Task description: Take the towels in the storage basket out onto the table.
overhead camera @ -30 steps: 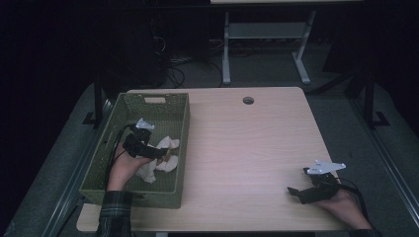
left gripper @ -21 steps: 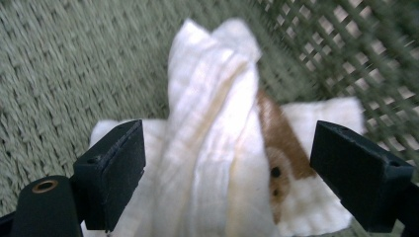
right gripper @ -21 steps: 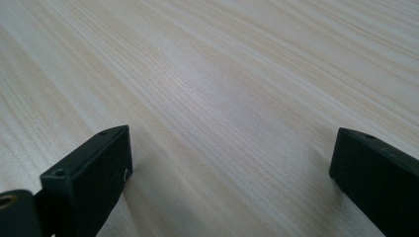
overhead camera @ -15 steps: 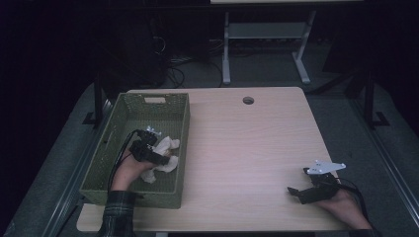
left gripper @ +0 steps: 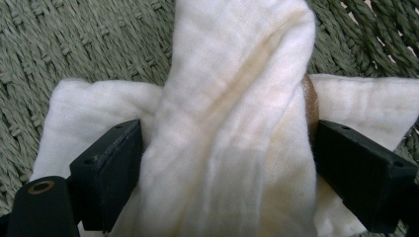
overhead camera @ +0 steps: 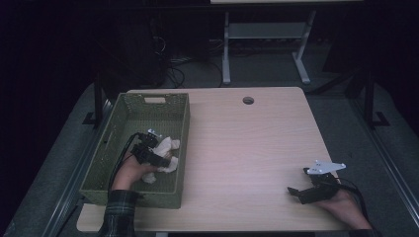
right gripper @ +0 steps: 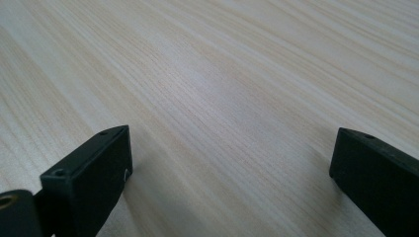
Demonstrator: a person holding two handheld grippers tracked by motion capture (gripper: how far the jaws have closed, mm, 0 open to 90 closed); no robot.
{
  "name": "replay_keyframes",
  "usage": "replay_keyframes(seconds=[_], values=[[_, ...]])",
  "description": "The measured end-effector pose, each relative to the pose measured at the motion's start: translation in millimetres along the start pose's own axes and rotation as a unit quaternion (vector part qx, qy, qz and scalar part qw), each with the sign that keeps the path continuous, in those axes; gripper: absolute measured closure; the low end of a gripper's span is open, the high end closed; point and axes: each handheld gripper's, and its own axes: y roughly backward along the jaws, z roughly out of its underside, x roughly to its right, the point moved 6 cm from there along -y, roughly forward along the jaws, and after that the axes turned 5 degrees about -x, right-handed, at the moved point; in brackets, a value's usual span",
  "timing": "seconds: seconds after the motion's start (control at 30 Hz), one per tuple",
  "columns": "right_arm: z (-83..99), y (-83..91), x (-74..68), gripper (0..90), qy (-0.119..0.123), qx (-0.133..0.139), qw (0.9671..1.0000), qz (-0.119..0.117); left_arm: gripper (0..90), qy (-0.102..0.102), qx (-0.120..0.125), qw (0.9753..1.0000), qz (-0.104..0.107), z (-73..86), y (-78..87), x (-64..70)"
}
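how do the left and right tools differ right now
The left tool is inside the green basket, its jaws set on either side of a bunch of white cloth. The right tool rests on the bare wooden table, jaws wide apart with nothing between them. Both are black, two-jawed and hand-held.

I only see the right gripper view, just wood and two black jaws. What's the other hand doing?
Observer: The left gripper is inside a green basket, its jaws either side of a white cloth.
Operator: Is the cloth squeezed?
Observer: It bunches up between the jaws, touching both; the cloth has yellowish streaks.
Operator: Where's my gripper?
Observer: The right gripper rests open on the table, near its front right corner.
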Motion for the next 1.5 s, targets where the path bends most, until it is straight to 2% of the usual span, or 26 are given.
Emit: replay_keyframes(seconds=[0.1, 0.13, 0.2, 0.23, 0.27, 0.3, 0.37, 0.47, 0.57, 0.63, 0.73, 0.8, 0.9, 0.93, 1.0, 1.13, 1.27, 1.5], values=[[-0.1, 0.0, -0.1, 2.4, 0.000, 0.000, 1.0000, 0.000, 15.8, 0.000, -0.004, 1.0000, 0.003, -0.1, 2.1, 1.4], [0.0, 0.0, -0.1, 2.4, -0.001, 0.000, 1.0000, 0.000, 21.3, 0.002, -0.004, 1.0000, 0.004, -0.2, 3.1, 2.8], [0.0, 0.0, -0.1, 2.4, -0.001, 0.000, 1.0000, 0.000, 25.3, -0.002, -0.007, 1.0000, -0.002, -0.2, 5.2, 2.7], [-0.1, -0.1, -0.1, 2.4, -0.001, 0.000, 1.0000, 0.000, 30.8, -0.005, -0.008, 0.9999, 0.006, -0.1, 8.2, 4.0], [-0.1, 0.0, -0.1, 2.4, -0.001, 0.000, 1.0000, 0.000, 44.2, -0.002, -0.005, 0.9998, 0.021, -0.5, 9.4, 6.8], [-0.1, 0.0, -0.1, 2.4, -0.001, 0.000, 1.0000, 0.000, 52.3, -0.005, -0.007, 0.9995, 0.030, -0.3, 9.8, 8.9], [-0.1, 0.0, 0.0, 2.4, 0.000, 0.000, 1.0000, 0.000, 63.7, -0.013, -0.012, 0.9993, 0.033, -0.8, 11.1, 11.9], [-0.1, 0.0, -0.1, 2.4, -0.001, 0.000, 1.0000, 0.000, 69.1, -0.021, -0.020, 0.9991, 0.032, -0.6, 14.1, 14.1], [-0.1, 0.0, -0.1, 2.4, -0.001, 0.000, 1.0000, 0.000, 70.6, -0.029, -0.015, 0.9991, 0.027, -0.9, 19.1, 13.0], [-0.1, 0.0, -0.1, 2.4, -0.001, 0.000, 1.0000, 0.000, 70.8, -0.021, 0.005, 0.9994, 0.025, -3.1, 25.3, 11.6], [-0.1, 0.0, -0.1, 2.4, -0.001, 0.000, 1.0000, 0.000, 70.8, -0.012, 0.029, 0.9988, 0.036, -5.1, 33.7, 8.8], [-0.1, 0.0, -0.1, 2.4, -0.001, 0.000, 1.0000, 0.000, 70.7, -0.008, 0.042, 0.9985, 0.035, -6.2, 37.6, 8.3], [-0.1, 0.0, -0.1, 2.4, -0.001, 0.000, 1.0000, 0.000, 70.8, -0.007, 0.061, 0.9974, 0.037, -8.0, 46.3, 8.3], [-0.1, 0.0, 0.0, 2.4, -0.001, 0.000, 1.0000, 0.000, 70.8, -0.014, 0.066, 0.9970, 0.039, -8.4, 50.3, 7.6], [-0.1, -0.1, 0.0, 2.4, -0.001, 0.000, 1.0000, 0.000, 70.8, -0.012, 0.085, 0.9953, 0.044, -10.1, 57.1, 9.0], [-0.1, 0.0, -0.1, 2.4, -0.001, 0.000, 1.0000, 0.000, 70.8, -0.011, 0.128, 0.9900, 0.058, -13.7, 74.7, 12.3], [-0.1, 0.0, -0.1, 2.4, -0.001, 0.000, 1.0000, 0.000, 70.7, -0.022, 0.157, 0.9856, 0.058, -16.3, 89.9, 15.8], [-0.1, 0.0, -0.1, 2.4, -0.001, 0.000, 1.0000, 0.000, 70.6, -0.031, 0.209, 0.9747, 0.073, -19.7, 113.2, 20.7]])
